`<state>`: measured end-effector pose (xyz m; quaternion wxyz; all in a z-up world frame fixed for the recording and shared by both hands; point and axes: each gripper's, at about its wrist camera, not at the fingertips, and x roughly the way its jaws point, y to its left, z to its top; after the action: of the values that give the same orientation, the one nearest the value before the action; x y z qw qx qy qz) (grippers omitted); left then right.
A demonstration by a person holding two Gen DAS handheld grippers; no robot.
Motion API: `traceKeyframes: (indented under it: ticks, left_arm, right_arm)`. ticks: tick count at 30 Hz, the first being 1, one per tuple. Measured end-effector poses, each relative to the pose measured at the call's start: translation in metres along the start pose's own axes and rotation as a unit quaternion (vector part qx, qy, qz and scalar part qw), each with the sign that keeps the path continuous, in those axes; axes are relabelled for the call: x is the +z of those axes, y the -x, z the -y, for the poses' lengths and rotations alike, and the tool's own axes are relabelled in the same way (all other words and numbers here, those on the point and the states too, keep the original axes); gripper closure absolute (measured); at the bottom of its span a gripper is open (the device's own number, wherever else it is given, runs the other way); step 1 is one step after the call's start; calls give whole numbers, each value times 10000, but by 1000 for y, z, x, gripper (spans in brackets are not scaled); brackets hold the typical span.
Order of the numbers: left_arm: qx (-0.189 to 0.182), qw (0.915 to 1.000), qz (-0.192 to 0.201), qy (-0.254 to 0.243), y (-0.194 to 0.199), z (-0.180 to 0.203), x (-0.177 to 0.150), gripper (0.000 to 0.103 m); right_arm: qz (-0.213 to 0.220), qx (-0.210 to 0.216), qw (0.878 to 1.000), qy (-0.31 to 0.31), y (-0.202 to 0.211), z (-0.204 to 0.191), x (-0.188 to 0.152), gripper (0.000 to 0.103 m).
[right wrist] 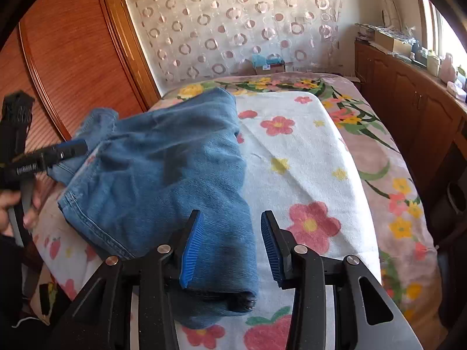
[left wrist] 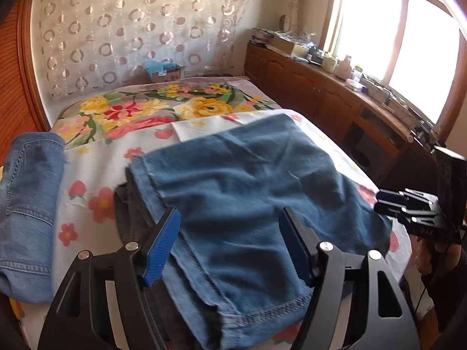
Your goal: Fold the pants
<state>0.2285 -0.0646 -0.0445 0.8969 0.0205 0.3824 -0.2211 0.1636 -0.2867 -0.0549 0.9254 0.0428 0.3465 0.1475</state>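
**Folded denim pants on a flower-print bed, seen from both wrist cameras**

The work surface is a bed (right wrist: pixel 306 157) covered by a white towel-like sheet printed with red and pink flowers and strawberries; beyond it lies a plush blanket (left wrist: pixel 163 108) with large yellow and red blooms. Behind the bed hangs a sheer curtain (left wrist: pixel 131 26) patterned with rings and discs. A reddish wooden panel (right wrist: pixel 76 58) stands at the left, a row of brown wooden cabinets (left wrist: pixel 306 87) with a cluttered top runs along the right, under a bright window (left wrist: pixel 394 46).

The pants (left wrist: pixel 248 180), soft blue denim with stitched hems and seams, lie folded in a wrinkled stack on the near part of the bed. A second blue denim piece (left wrist: pixel 29 192) lies at the near left.

The left claw (left wrist: pixel 230 245) stands wide open above the near hem, its ribbed blue pads clear of the cloth. The right claw (right wrist: pixel 230 245) is also open, straddling the folded edge without pressing it. A hand (right wrist: pixel 17 204) grips the left tool's handle.
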Motion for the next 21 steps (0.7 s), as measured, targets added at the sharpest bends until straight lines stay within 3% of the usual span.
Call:
traceKeyframes:
  ticks: [12, 21]
  left_arm:
    - [176, 9985, -418, -301, -22, 34, -44, 32]
    - [310, 9983, -366, -334, -24, 36, -52, 32]
  right_arm:
    - [-285, -335, 9990, 52, -25, -6, -11, 56]
    - [-350, -268, 9990, -71, -24, -1, -16, 56]
